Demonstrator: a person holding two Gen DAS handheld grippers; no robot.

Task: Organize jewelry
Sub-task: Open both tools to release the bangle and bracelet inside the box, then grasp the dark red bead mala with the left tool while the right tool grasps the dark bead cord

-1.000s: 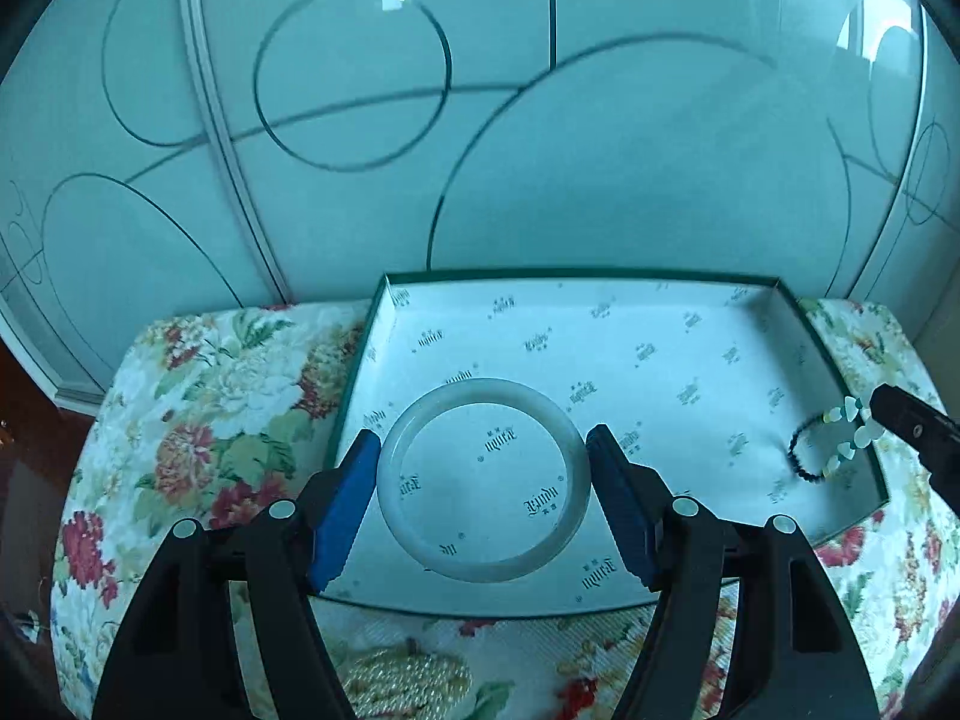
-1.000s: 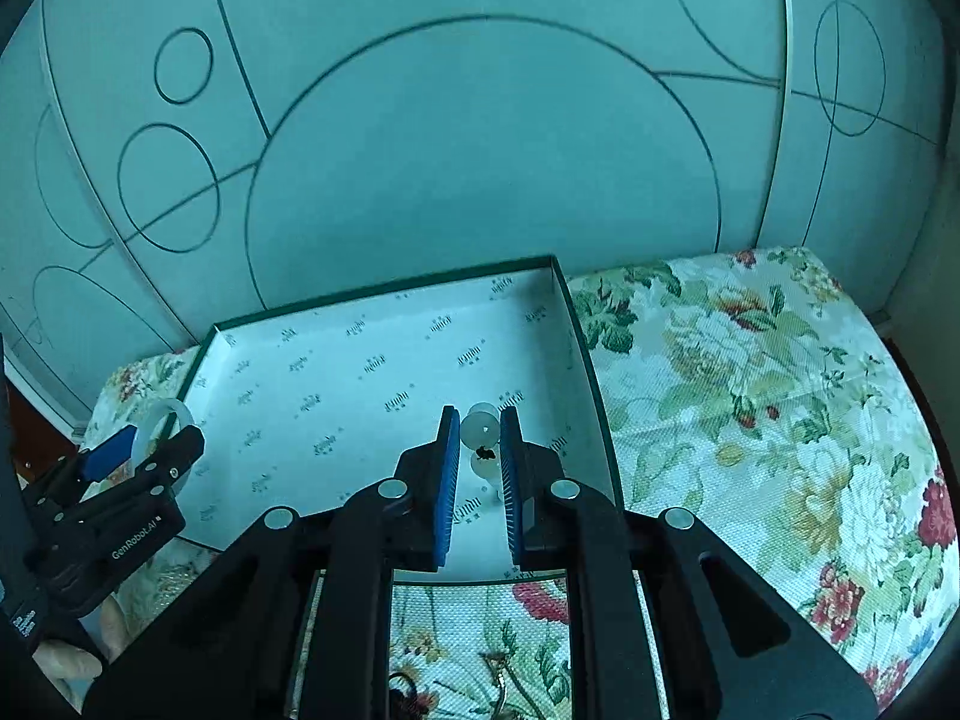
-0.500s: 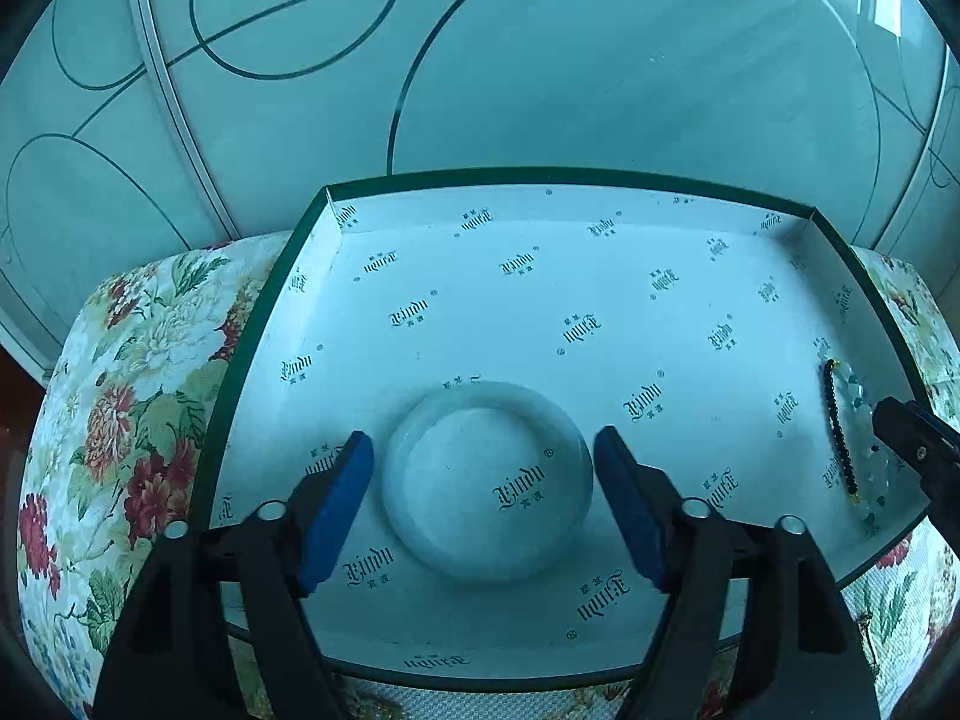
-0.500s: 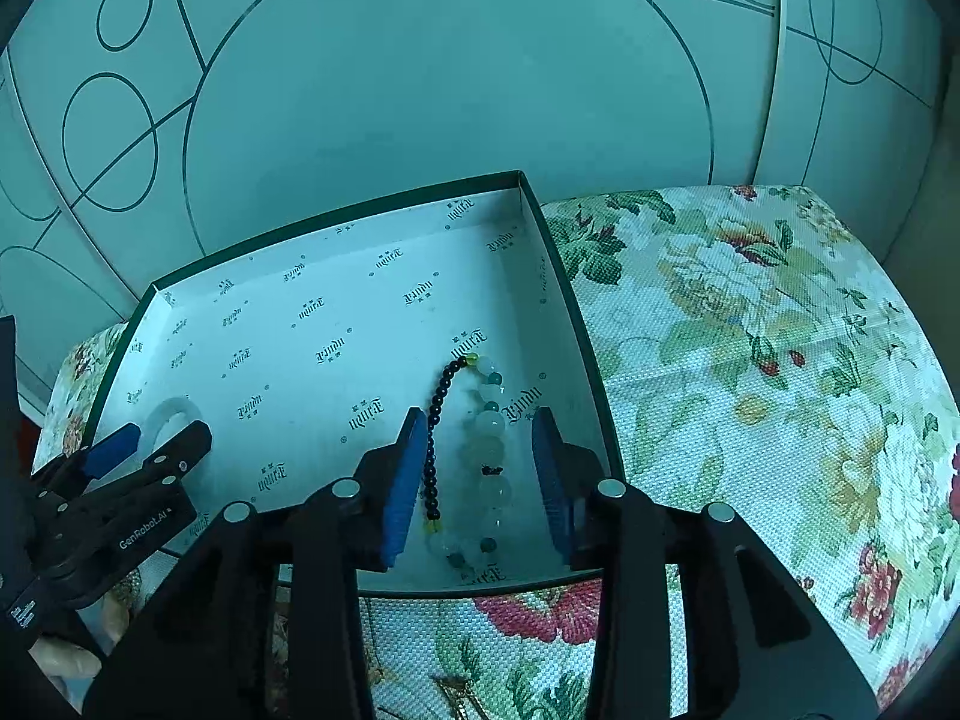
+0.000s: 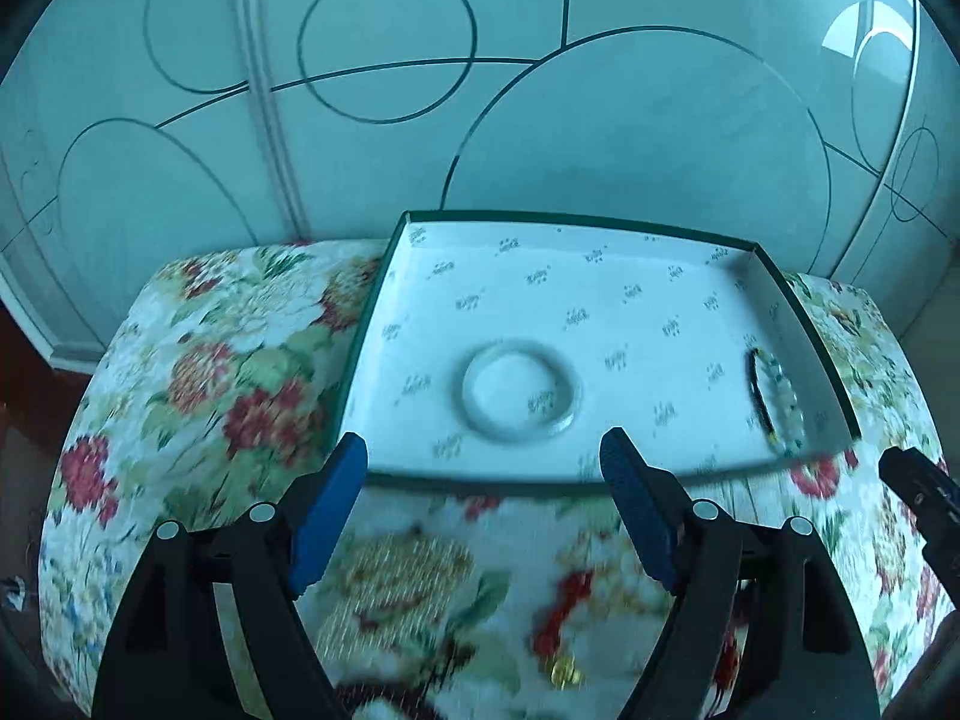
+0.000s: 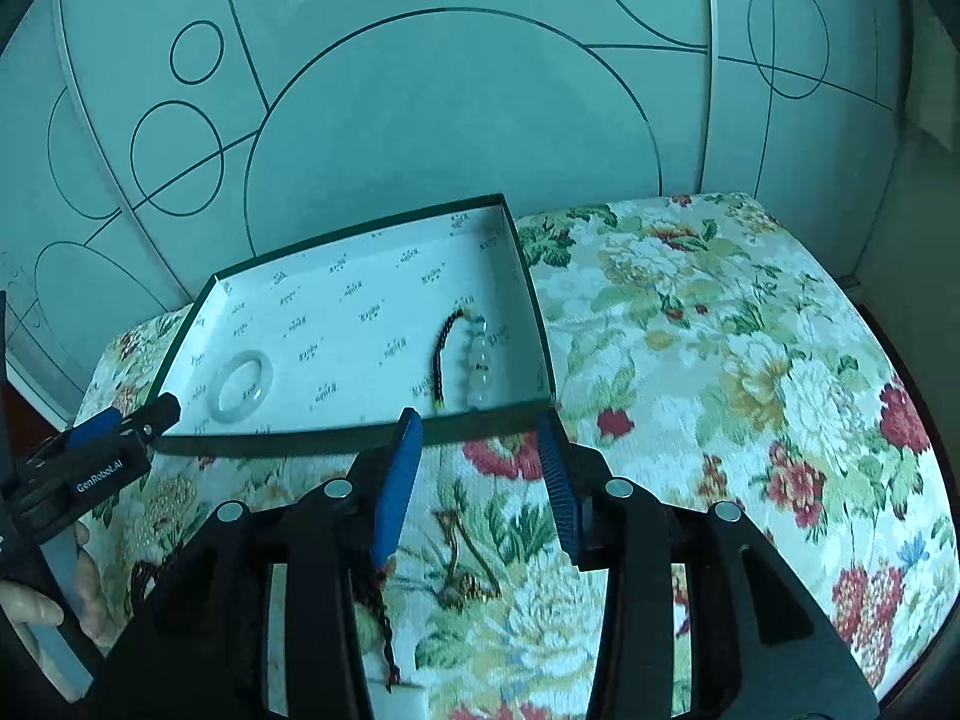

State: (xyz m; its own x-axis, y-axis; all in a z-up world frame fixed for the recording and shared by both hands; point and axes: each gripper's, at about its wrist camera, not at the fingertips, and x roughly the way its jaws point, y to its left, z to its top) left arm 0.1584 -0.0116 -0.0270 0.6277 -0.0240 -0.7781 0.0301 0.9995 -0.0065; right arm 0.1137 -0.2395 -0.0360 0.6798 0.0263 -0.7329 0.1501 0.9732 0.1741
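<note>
Left gripper [image 5: 483,477] wide, empty, at lower frame; pale bangle [image 5: 521,391] lies mid-tray [image 5: 600,483]. Right gripper [image 6: 477,447], jaws just opened, empty below the tray edge; beaded bracelet [image 6: 462,360] rests inside, right side.

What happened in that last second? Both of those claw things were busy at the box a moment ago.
The right gripper has just been opening; it let go of the bead bracelet, which now lies in the box. The left gripper, open around the white bangle before, has drawn back, leaving it on the box floor. Both grippers now sit empty over the floral cloth. Box and cloth stayed put.
</note>
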